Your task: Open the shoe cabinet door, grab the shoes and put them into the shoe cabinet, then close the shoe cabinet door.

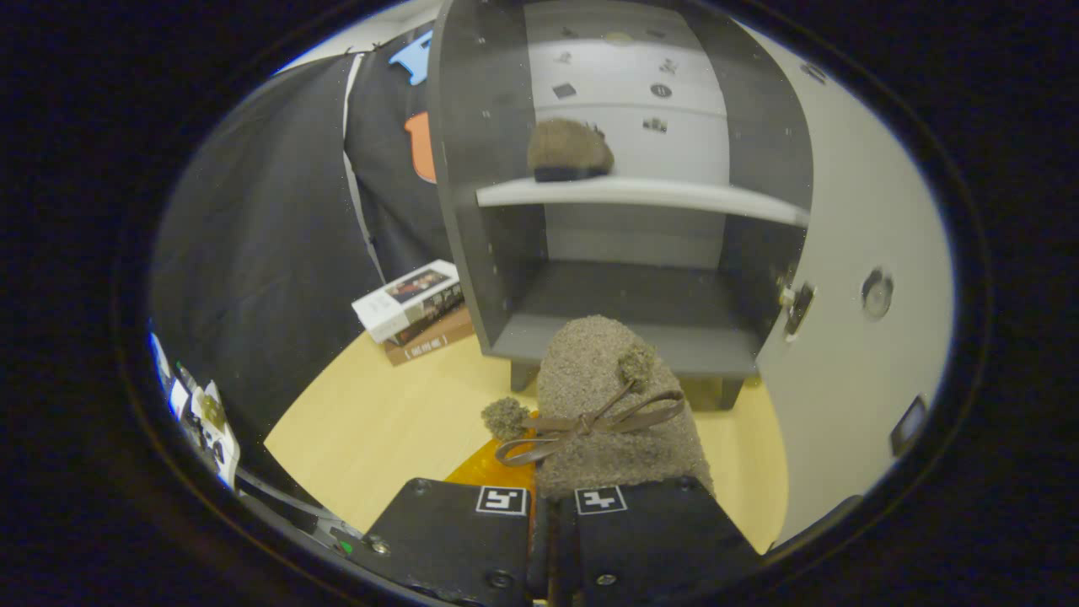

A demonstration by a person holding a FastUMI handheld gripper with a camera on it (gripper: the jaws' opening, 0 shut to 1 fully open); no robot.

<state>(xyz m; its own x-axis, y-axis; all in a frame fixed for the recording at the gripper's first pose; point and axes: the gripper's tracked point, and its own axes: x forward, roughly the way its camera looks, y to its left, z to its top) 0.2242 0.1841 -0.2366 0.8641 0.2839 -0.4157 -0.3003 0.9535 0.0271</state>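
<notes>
Fuzzy brown shoe [620, 413] between pinched tongs [552, 506].

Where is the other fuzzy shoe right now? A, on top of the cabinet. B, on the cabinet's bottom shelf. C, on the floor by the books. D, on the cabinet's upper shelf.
D: one shoe sits on the white upper shelf of the open cabinet, while the gripper is shut on the second shoe.

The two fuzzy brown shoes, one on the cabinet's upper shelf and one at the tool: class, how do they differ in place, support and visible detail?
The fuzzy brown shoe on the white upper shelf sits inside the grey shoe cabinet; the fuzzy brown shoe with the ribbon bow is still outside it. The shelf shoe rests free; the bow shoe is gripped by the tool. Only the bow shoe's bow and pompoms are plain. Both share brown fuzzy fabric.
</notes>
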